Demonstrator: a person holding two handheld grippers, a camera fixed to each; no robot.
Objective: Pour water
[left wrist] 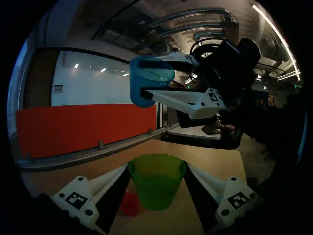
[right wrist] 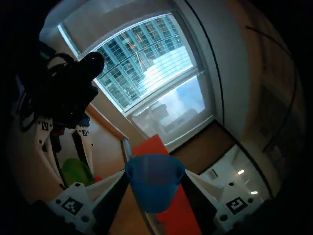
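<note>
Left gripper view is showing my left gripper [left wrist: 157,171] pinching the green cup [left wrist: 156,190] from both sides, upright over the near part of the wooden table [left wrist: 215,156]; my right gripper [left wrist: 153,76] is hanging high on the far side, its jaws clamping the blue cup [left wrist: 141,88], which is tilting well over with its mouth turned to the right. I am seeing no stream between the two cups, and I cannot tell how much water the blue one is carrying.

I am judging the pour as just starting; to do it well I am wanting the blue lip brought nearer and lower, straight over the green mouth, and rolled slowly, while my left jaws are holding the green cup level and steady; a fast roll from this height is risking splash on the table.

Right gripper view is showing the blue cup [right wrist: 154,188] squeezed between my right fingers, with the left gripper [right wrist: 64,135] and the green cup [right wrist: 76,171] off to the left, well apart from it.

A small red thing [left wrist: 129,203] is sitting on the table just left of the green cup, so I am avoiding any drift leftward; the table edge is running close on the right, the orange panel [left wrist: 86,125] is standing far left, and open room is lying overhead.
</note>
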